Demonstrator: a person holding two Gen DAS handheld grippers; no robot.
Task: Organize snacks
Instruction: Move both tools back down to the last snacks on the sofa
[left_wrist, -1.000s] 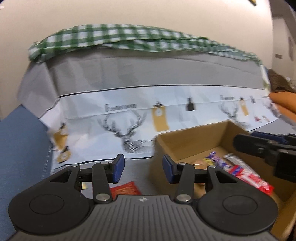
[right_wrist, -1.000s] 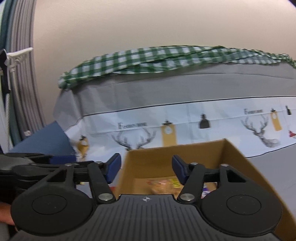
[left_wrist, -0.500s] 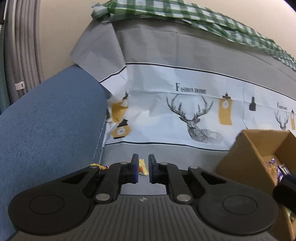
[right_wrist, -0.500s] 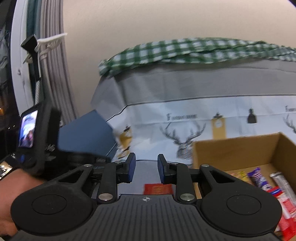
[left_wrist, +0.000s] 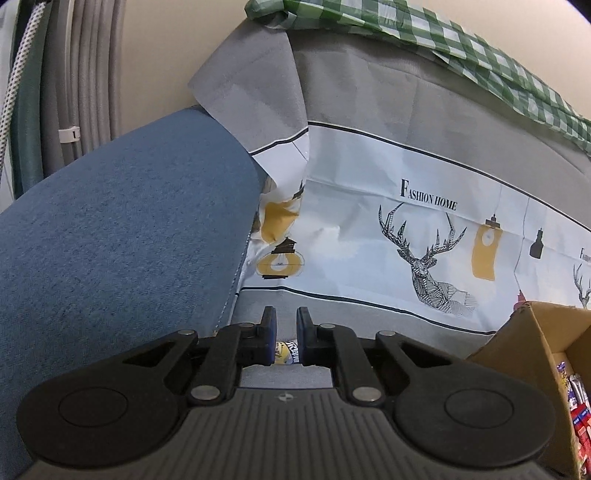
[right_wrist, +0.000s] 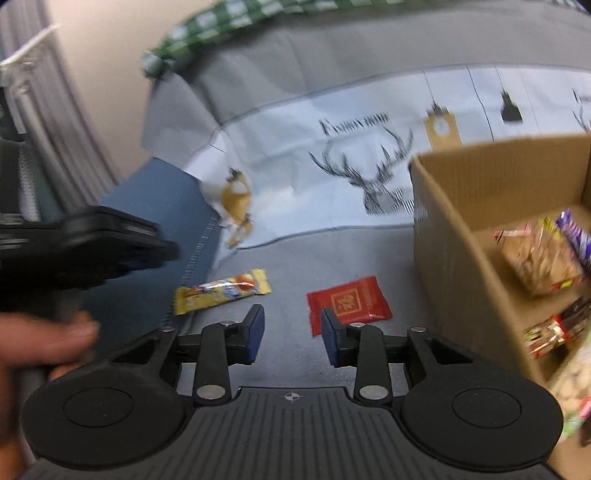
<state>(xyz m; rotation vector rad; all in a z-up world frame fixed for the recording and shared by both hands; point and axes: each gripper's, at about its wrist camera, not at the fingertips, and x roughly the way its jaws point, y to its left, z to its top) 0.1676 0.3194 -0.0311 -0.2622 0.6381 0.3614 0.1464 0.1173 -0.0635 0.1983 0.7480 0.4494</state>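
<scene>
Left gripper (left_wrist: 284, 332): jaws nearly together with a narrow gap, nothing clamped. A sliver of the flat yellow foil snack bar wrapper (right_wrist: 221, 291) peeks below and between the tips; contact can't be told. Looks light, thin, crinkly and slippery, so I'd pinch it across the short width near mid-length.

Right gripper (right_wrist: 291, 332): jaws wide apart, empty. The yellow wrapper lies ahead and left of its left fingertip. The flat red foil sachet with gold print (right_wrist: 349, 302) sits just ahead of its right fingertip, partly hidden by it. Soft, light, flat on the grey sofa cover (right_wrist: 288, 258); best taken by an edge.

Open brown cardboard box (right_wrist: 461, 236), right of the right jaws, already holds several packets.
</scene>
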